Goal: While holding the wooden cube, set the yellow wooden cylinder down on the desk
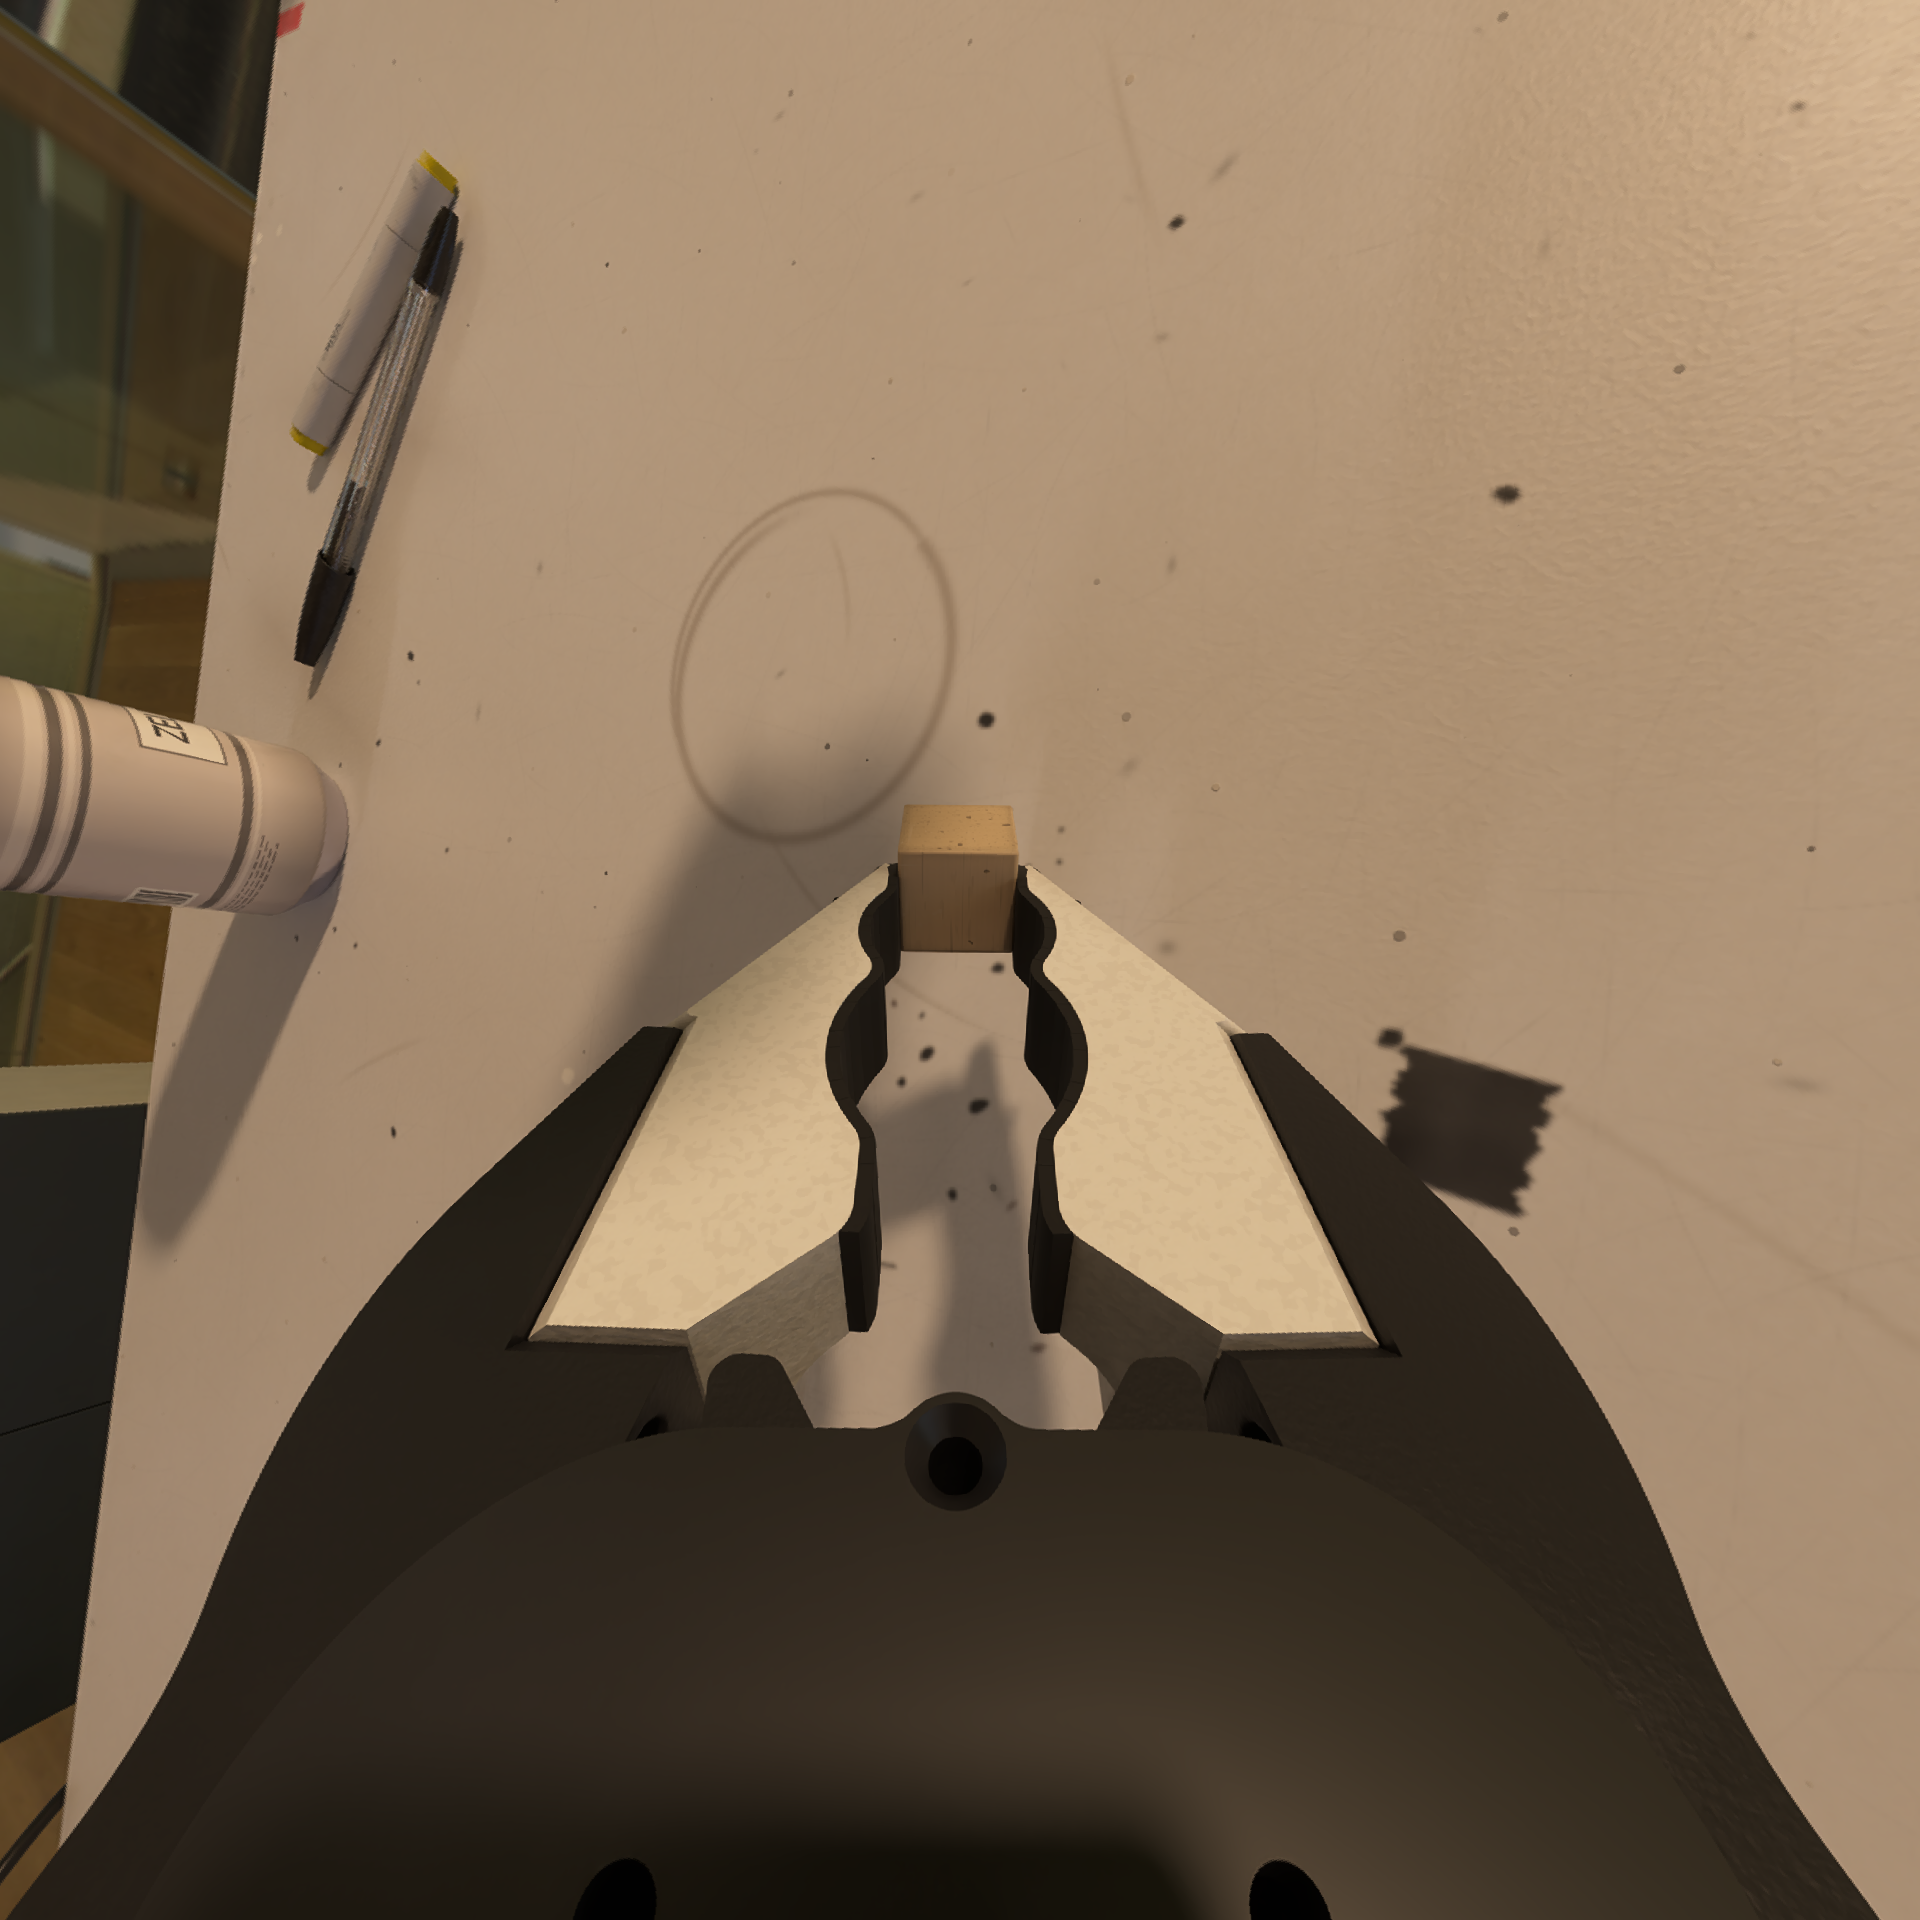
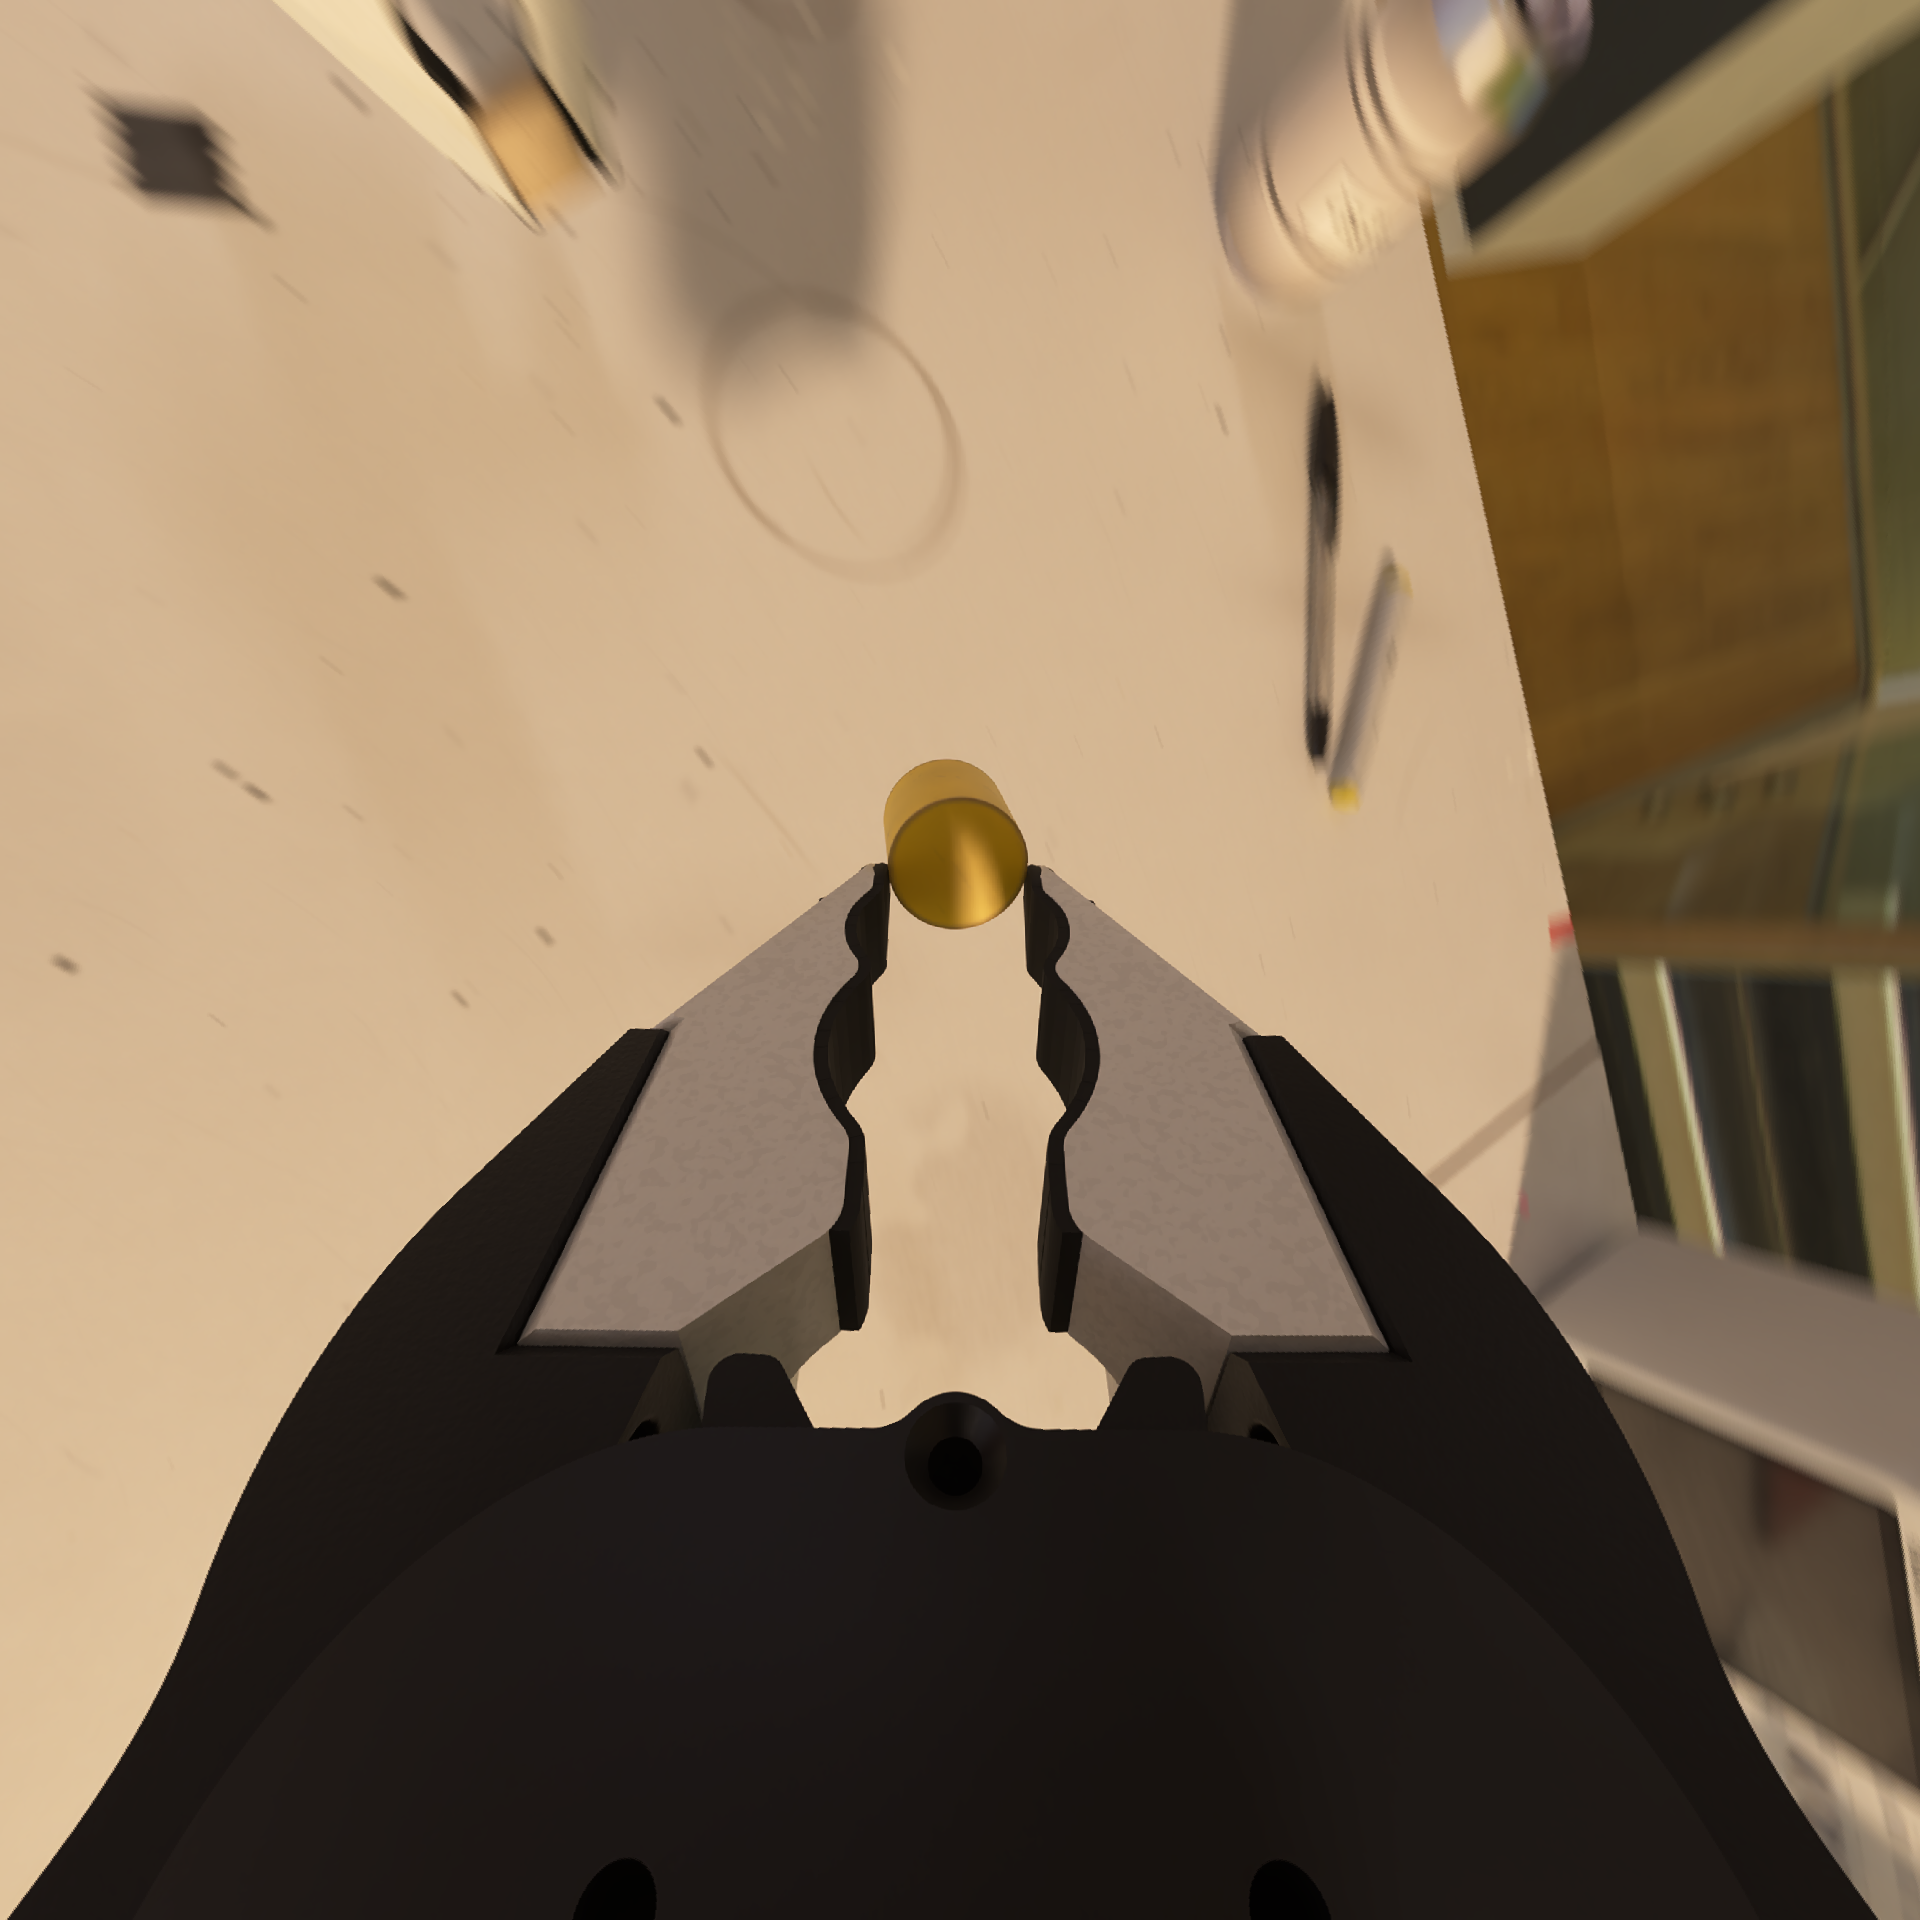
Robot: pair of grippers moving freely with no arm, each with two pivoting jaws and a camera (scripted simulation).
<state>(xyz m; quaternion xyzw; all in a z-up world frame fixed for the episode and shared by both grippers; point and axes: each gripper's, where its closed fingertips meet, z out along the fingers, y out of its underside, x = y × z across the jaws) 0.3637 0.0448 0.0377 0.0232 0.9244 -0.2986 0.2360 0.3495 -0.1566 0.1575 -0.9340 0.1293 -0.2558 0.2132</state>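
In the left wrist view my left gripper [image 1: 956, 909] is shut on a pale wooden cube [image 1: 955, 881] between its fingertips, held above the beige desk [image 1: 1351, 520]. In the right wrist view my right gripper [image 2: 956, 899] is shut on a yellow wooden cylinder [image 2: 954, 844], gripped across its round side, its flat end facing the camera, above the desk [image 2: 312, 727]. That view is blurred by motion. The left gripper with the cube [image 2: 530, 145] shows at the top left of the right wrist view.
A white marker [image 1: 372, 301] and a black pen [image 1: 379, 436] lie near the desk's left edge. A white striped tube [image 1: 166, 810] stands at the left. A faint ring mark [image 1: 816, 665] and a dark patch [image 1: 1465, 1138] are on the desk. Shelving lies beyond the desk edge [image 2: 1714, 727].
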